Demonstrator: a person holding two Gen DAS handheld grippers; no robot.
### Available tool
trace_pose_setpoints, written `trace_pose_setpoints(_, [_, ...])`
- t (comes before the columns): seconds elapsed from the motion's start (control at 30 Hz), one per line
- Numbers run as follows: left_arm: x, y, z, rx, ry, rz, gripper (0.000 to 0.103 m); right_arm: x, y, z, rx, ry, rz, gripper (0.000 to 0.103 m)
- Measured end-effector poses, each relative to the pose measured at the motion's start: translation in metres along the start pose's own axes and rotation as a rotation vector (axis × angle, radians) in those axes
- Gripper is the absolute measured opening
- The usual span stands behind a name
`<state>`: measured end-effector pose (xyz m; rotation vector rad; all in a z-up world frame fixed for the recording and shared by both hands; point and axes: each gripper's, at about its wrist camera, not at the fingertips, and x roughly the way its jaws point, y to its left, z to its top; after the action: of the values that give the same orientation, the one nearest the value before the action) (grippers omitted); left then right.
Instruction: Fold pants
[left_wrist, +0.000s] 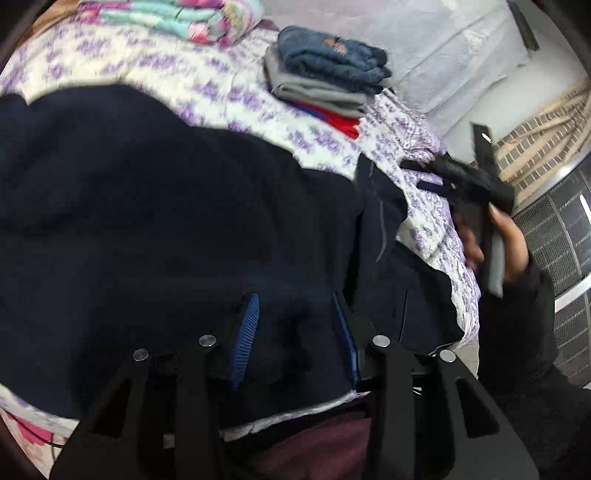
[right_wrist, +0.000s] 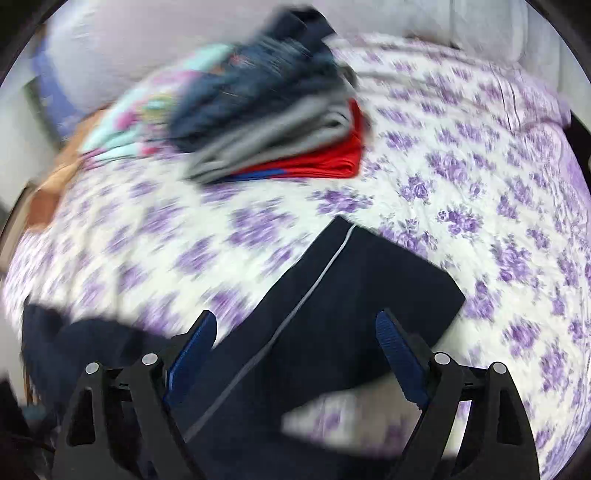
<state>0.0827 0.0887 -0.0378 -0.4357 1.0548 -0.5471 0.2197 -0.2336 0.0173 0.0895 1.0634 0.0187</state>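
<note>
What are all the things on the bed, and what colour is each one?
Navy pants: one, dark navy with a thin grey stripe, spread on the near part of the bed.
Bedspread: one, white with purple flowers, covering the bed.
Folded clothes pile: one stack, blue denim on top, grey, then red at the bottom, farther back on the bed.
Blanket: one, teal and pink, folded at the far edge.
Left gripper: one, black with blue pads, open over the pants.
Right gripper: one, black with blue pads, open over the pants.
</note>
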Motion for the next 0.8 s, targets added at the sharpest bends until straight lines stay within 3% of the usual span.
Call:
trace_pose_setpoints(0.03, [0.002, 0.004, -0.002, -0.003, 0.004, 0.003, 0.039, 0.02, 0.004, 0.007, -0.01, 0.017, -0.08, 0.088])
trace_pose_setpoints(0.1, [0.007, 0.006, -0.004, -0.006, 0.01, 0.017, 0.039, 0.057, 0.011, 0.008, -0.037, 0.063, -0.194, 0.073])
trace_pose_setpoints(0.13, [0.008, 0.007, -0.004, -0.004, 0.013, 0.014, 0.039, 0.073, 0.009, 0.003, -0.05, 0.093, -0.223, 0.053])
trace_pose_setpoints(0.2, [0.007, 0.009, -0.004, -0.006, 0.016, 0.006, 0.039, 0.076, 0.012, -0.008, -0.107, 0.006, -0.208, 0.017])
trace_pose_setpoints(0.23, [0.007, 0.009, -0.003, -0.005, 0.016, 0.002, 0.039, 0.068, 0.011, -0.011, -0.129, -0.008, -0.181, 0.012])
trace_pose_setpoints(0.3, [0.004, 0.01, -0.004, 0.0, 0.016, -0.001, 0.039, 0.038, -0.005, -0.019, -0.063, -0.072, -0.085, 0.01])
trace_pose_setpoints(0.4, [0.002, 0.01, -0.005, 0.014, 0.019, -0.015, 0.041, -0.047, -0.042, -0.047, 0.025, -0.266, 0.057, 0.01])
trace_pose_setpoints(0.47, [-0.002, 0.007, -0.007, 0.025, 0.016, -0.036, 0.045, -0.111, -0.07, -0.085, 0.086, -0.395, 0.14, 0.009])
trace_pose_setpoints(0.57, [-0.018, 0.002, -0.011, 0.042, 0.001, -0.08, 0.047, -0.17, -0.102, -0.151, 0.126, -0.535, 0.163, 0.009])
trace_pose_setpoints(0.67, [-0.035, -0.007, -0.019, 0.072, -0.014, -0.108, 0.048, -0.176, -0.137, -0.214, 0.204, -0.565, 0.166, 0.009])
trace_pose_setpoints(0.8, [-0.04, -0.015, -0.035, 0.087, 0.004, -0.103, 0.054, -0.125, -0.164, -0.289, 0.287, -0.529, 0.233, 0.01])
